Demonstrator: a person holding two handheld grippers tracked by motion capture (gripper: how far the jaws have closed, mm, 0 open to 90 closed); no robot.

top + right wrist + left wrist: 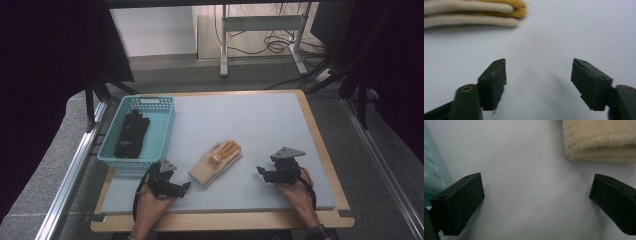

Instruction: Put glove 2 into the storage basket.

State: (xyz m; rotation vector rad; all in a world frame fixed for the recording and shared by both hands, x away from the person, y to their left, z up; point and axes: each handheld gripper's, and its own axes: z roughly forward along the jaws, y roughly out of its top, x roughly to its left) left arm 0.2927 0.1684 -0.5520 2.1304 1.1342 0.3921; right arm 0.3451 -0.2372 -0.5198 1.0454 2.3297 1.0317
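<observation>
Grey matting covers the table (260, 125), framed by a wooden rim, and in the high view most of its far and right parts lie bare. Against the left edge sits a turquoise basket (165, 131) with a black glove (131, 134) inside it. Near the front, between the two hands, lies a cream glove (216, 162) with yellow fingertips, tilted with its fingers toward the far right. The left gripper (186, 187) rests just beside the glove's cuff, between it and the basket's near corner, the forearm coming in from the bottom edge. The right gripper (260, 172) sits apart from the glove to its right, aimed leftward, with bare mat between.

Left gripper view: the left gripper (536, 197) has its jaws spread wide over bare mat, nothing between them. The cream glove's cuff (599, 142) lies ahead and to the right, not touching; the basket wall (432, 175) shows at the left.

Right gripper view: the right gripper (537, 80) has its jaws parted and empty, over open mat, with the glove's fingers (474, 12) off at the upper left.
</observation>
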